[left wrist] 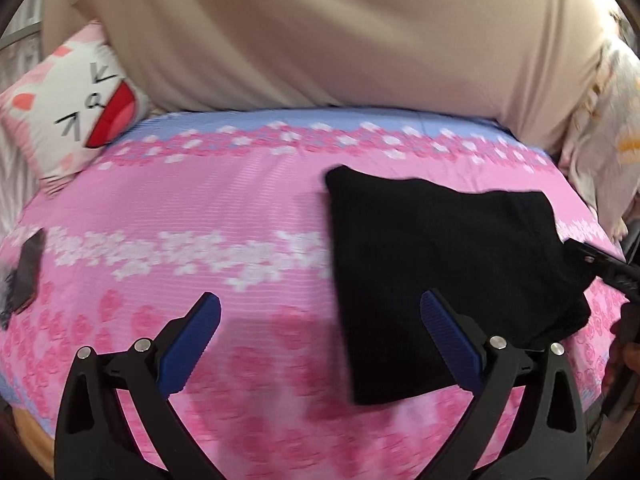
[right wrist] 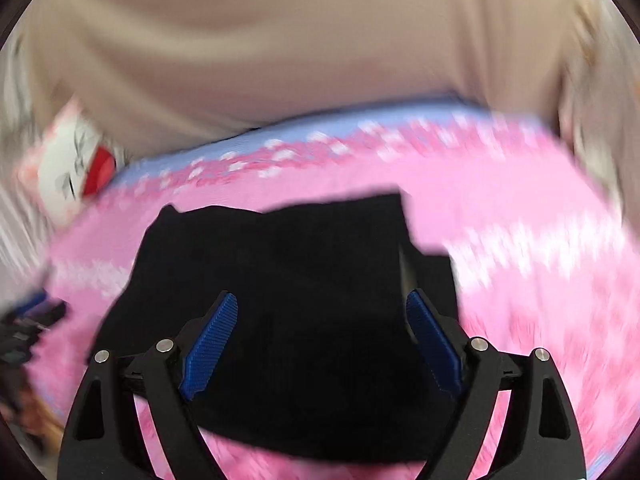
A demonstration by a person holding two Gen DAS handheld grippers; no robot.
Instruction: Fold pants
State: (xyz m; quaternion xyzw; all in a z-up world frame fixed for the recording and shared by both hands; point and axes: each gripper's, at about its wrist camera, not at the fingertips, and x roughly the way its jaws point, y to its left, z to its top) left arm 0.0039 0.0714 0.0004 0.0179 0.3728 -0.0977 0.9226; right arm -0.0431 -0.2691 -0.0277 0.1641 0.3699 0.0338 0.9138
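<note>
Black pants (left wrist: 440, 260) lie folded into a compact block on the pink flowered bed sheet (left wrist: 200, 200). In the left wrist view my left gripper (left wrist: 320, 300) is open over bare sheet, with the pants just to its right and its right finger (left wrist: 452, 344) overlapping their edge. My right gripper (right wrist: 322, 299) hovers open directly over the pants (right wrist: 280, 260), nothing pinched between its blue pads (right wrist: 210, 348). The right wrist view is blurred by motion. A black part of the right gripper (left wrist: 600, 268) shows at the pants' far right side.
A white cat-face pillow (left wrist: 68, 120) leans at the bed's back left. Beige fabric (left wrist: 320, 32) fills the background behind the bed. A dark flat object (left wrist: 24, 276) lies at the left edge. Pale patterned cloth (left wrist: 612, 120) hangs at the right.
</note>
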